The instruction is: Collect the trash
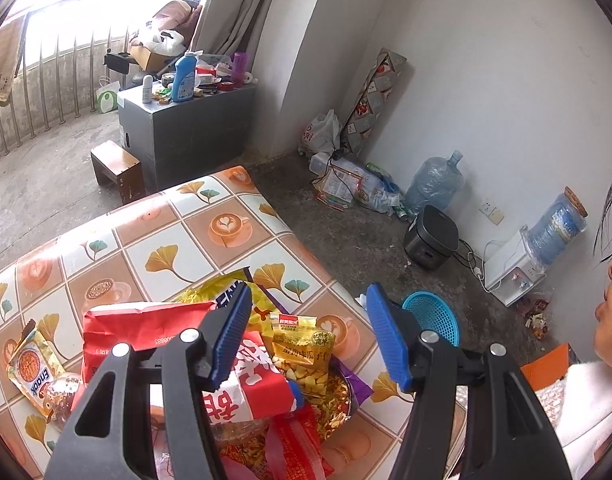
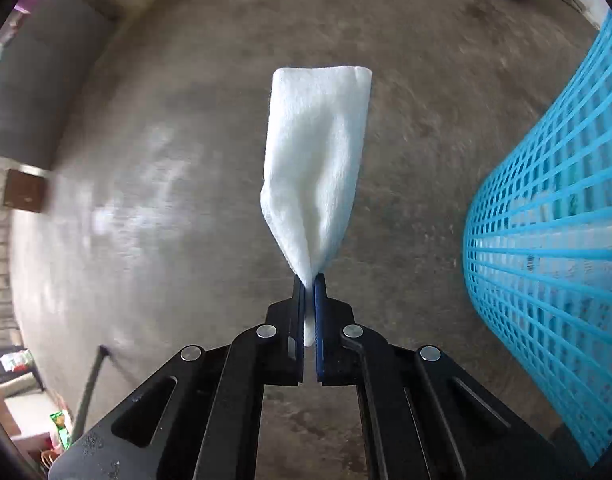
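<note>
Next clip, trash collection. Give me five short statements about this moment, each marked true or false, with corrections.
1. The right claw is shut on a white tissue. True.
2. The tissue lies inside the blue basket. False: it hangs over bare floor, the basket beside it.
3. The left claw grips the red snack bag. False: its jaws stand open above the wrappers.
4. Snack wrappers lie on the tiled tablecloth. True.
5. The basket is solid metal. False: it is open plastic mesh.
</note>
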A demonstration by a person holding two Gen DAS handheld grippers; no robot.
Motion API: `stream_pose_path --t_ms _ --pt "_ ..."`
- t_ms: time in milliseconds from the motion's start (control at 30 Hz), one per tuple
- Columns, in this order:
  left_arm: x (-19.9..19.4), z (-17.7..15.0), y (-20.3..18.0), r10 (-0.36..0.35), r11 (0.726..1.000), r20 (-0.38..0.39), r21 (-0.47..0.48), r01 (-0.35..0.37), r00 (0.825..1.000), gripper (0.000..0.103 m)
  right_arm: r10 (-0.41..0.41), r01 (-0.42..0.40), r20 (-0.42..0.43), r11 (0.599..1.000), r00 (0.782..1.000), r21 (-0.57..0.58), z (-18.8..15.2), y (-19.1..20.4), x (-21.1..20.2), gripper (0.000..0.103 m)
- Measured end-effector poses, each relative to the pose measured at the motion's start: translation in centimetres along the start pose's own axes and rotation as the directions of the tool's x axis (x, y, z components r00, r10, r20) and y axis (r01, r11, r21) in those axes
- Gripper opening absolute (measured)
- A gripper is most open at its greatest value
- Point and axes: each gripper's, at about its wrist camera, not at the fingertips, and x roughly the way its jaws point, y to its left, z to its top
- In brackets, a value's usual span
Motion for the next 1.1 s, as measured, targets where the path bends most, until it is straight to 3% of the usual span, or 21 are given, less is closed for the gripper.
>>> stream_pose_path --t_ms 133,233,300,433,567,667,767,867,1000,1100 --pt "-0.2 -0.1 0.0 -0.023 1.0 0.015 -0.006 0.023 1.0 0.058 0.146 -0.136 0.175 0.989 0.974 -0.066 -2.1 -0.1 -11.6 0.003" --pt "-0.4 -0.3 -0.1 -0.046 0.999 0.027 -0.011 0.046 0.999 0.058 0.116 -0.109 0.29 0.993 0.95 -0.039 -2.8 -3.8 -17.3 0.003" --pt "-0.6 -0.5 -0.1 -0.066 0.998 0.033 -0.017 0.067 0.997 0.058 0.022 -0.029 0.322 0.999 0.946 0.015 -2.5 -6.5 -18.0 0.003" --pt "-1.4 -0.9 -0.7 -0.102 0.995 0.048 -0.008 0.102 0.994 0.058 -0.157 0.129 0.27 0.985 0.95 0.117 -1.4 -10.7 -15.6 0.012" --pt "-2.7 -1.5 -1.7 -0.117 0.993 0.081 0.016 0.116 0.99 0.058 -0.157 0.142 0.179 0.986 0.971 0.093 -1.3 -12.5 -13.6 0.057" --pt "-4.1 -2.0 -2.5 -0.111 0.994 0.112 0.034 0.107 0.988 0.064 -0.155 0.141 0.173 0.986 0.973 0.094 -1.4 -13.1 -14.2 0.058" --pt "-6.1 -2.6 -3.1 -0.112 0.993 0.156 0.054 0.104 0.982 0.071 -0.128 0.105 0.229 0.988 0.965 0.111 -1.4 -12.2 -16.7 0.064" --pt "-7.8 -3.1 -3.3 -0.126 0.992 0.188 0.053 0.118 0.974 0.076 -0.093 0.069 0.288 0.993 0.953 0.091 -2.2 -10.3 -20.6 0.064" --pt "-10.1 -4.1 -3.2 -0.147 0.989 0.234 0.058 0.137 0.961 0.086 -0.017 0.012 0.414 1.0 0.91 0.016 -4.1 -7.0 -27.6 0.068" --pt "-11.9 -5.1 -3.1 -0.155 0.988 0.27 0.066 0.143 0.95 0.093 0.068 -0.036 0.547 0.997 0.834 -0.07 -6.3 -4.0 -33.8 0.076"
